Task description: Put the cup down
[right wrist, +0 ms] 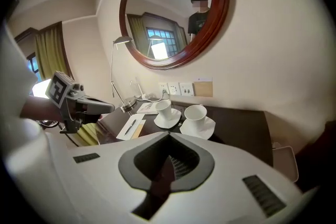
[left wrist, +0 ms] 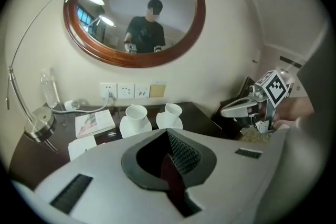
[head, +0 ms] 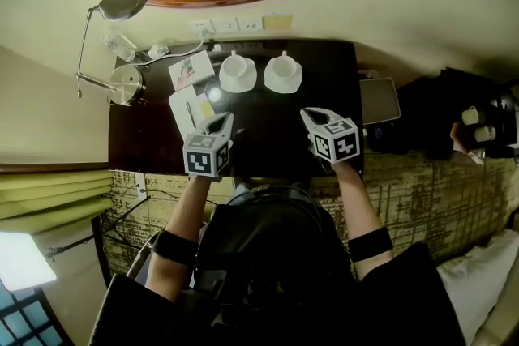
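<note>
Left cup (head: 237, 66) and right cup (head: 283, 66) sit upright on saucers (head: 238, 84) on table (head: 328, 77). Left gripper (head: 220, 122) and right gripper (head: 315, 117) are pressed together, empty, near front edge. Put-down looks done.

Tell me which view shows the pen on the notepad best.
The right gripper view: the pen lies clearly on the notepad. The head view shows it smaller, from above. The left gripper view shows only part of the notepad, no pen.
</note>
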